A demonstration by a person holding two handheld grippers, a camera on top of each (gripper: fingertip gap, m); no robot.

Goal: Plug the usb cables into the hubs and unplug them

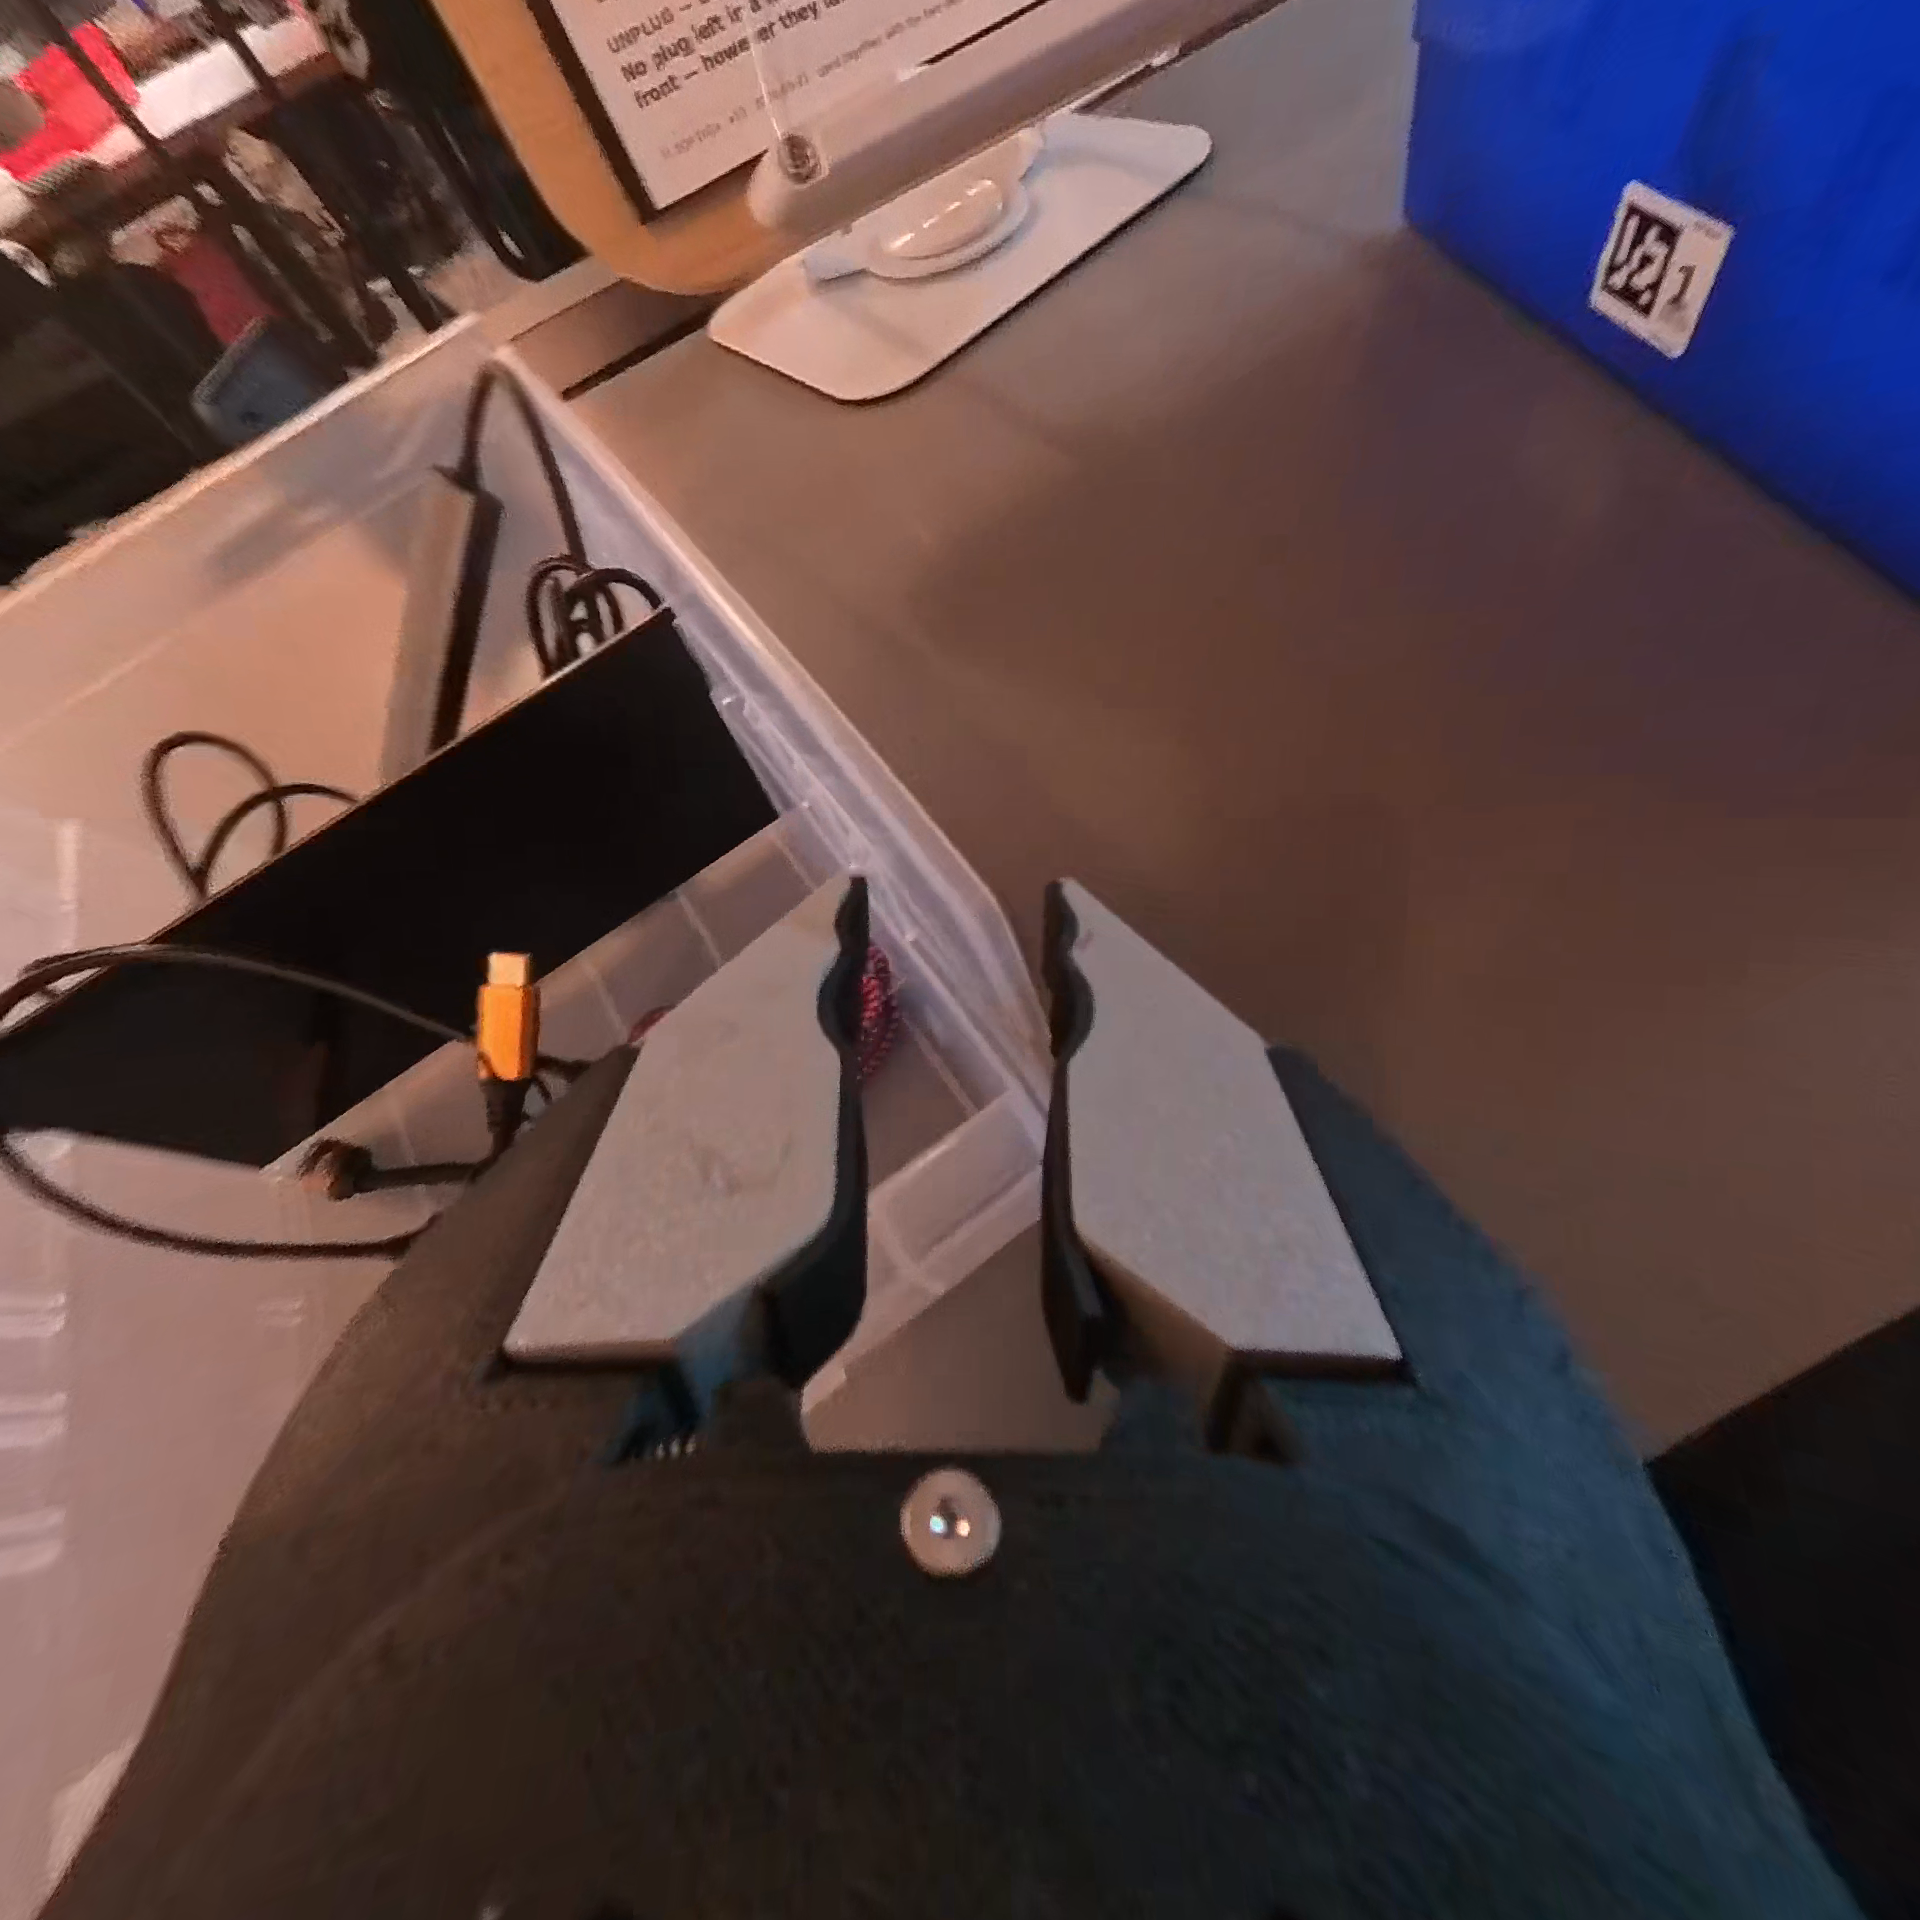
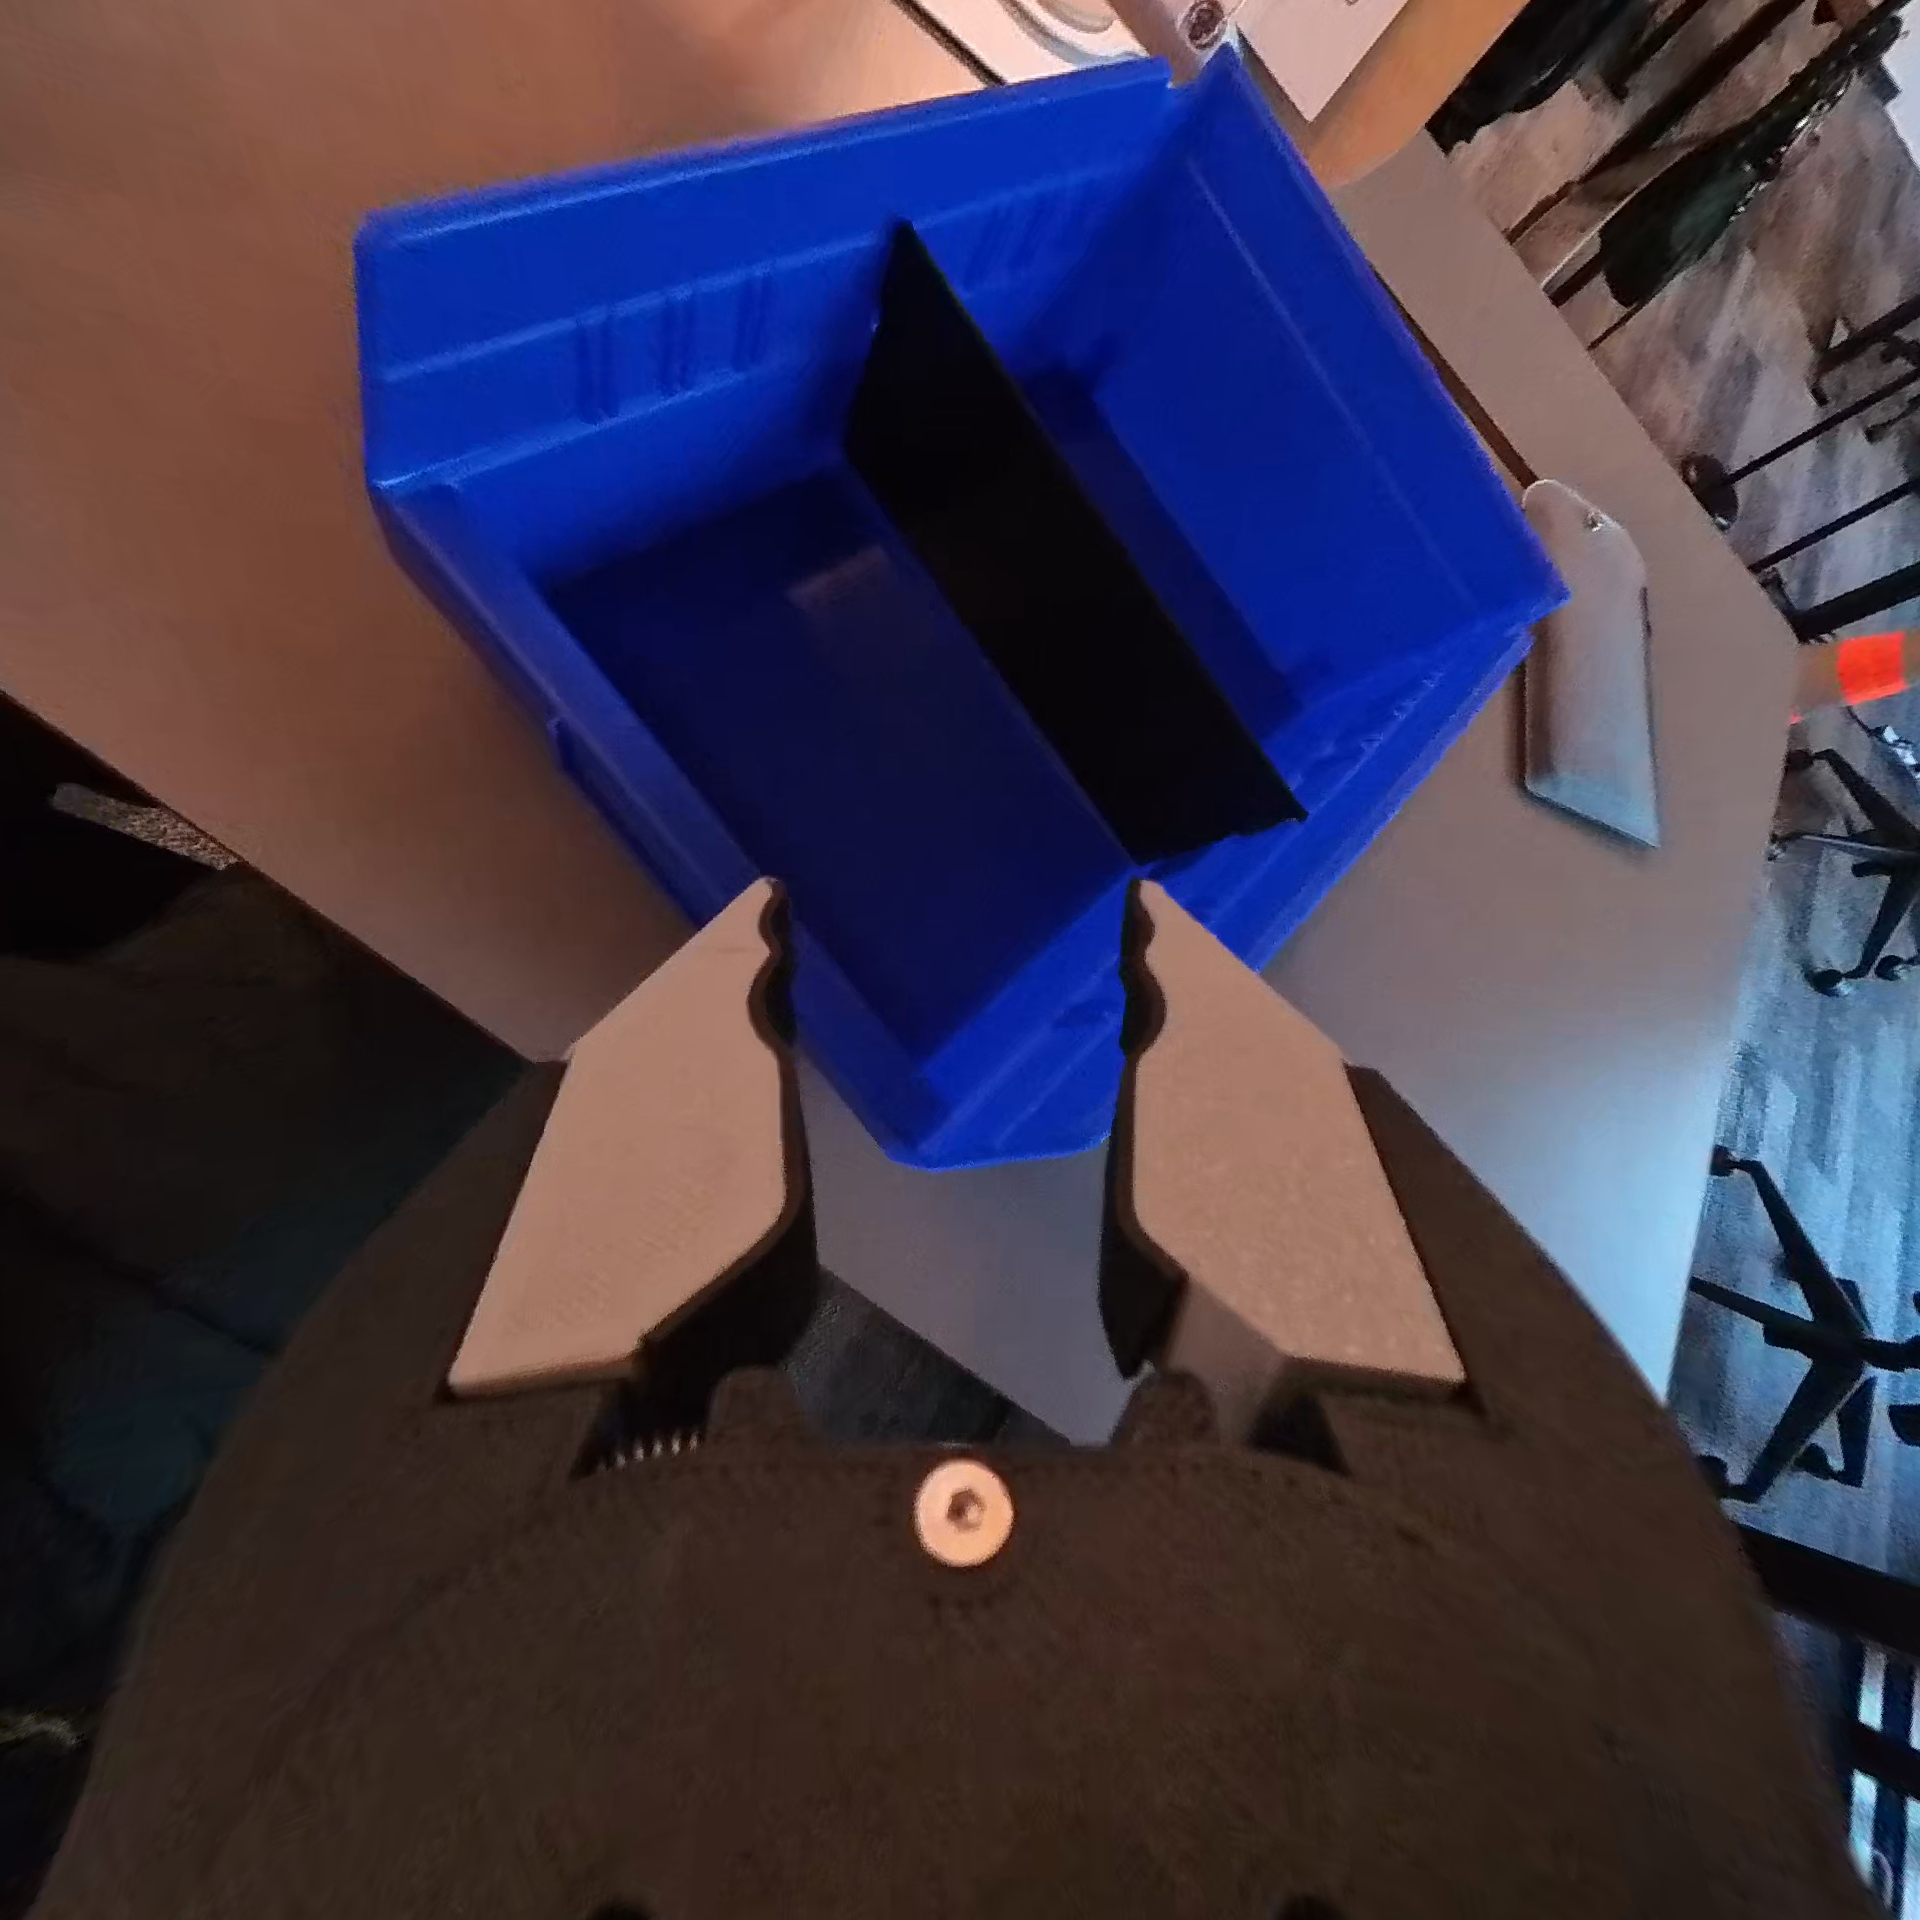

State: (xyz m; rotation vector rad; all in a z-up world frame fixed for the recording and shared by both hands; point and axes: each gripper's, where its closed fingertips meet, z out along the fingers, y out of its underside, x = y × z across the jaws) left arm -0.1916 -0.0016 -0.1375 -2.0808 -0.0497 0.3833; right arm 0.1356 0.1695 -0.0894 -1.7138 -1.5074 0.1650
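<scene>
One orange usb plug [image 1: 506,1016] lies left of the parted left tool [image 1: 951,914].

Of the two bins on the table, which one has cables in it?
The clear bin beside the left gripper holds the cables, including one with an orange plug. The blue bin shows only a black divider.
</scene>
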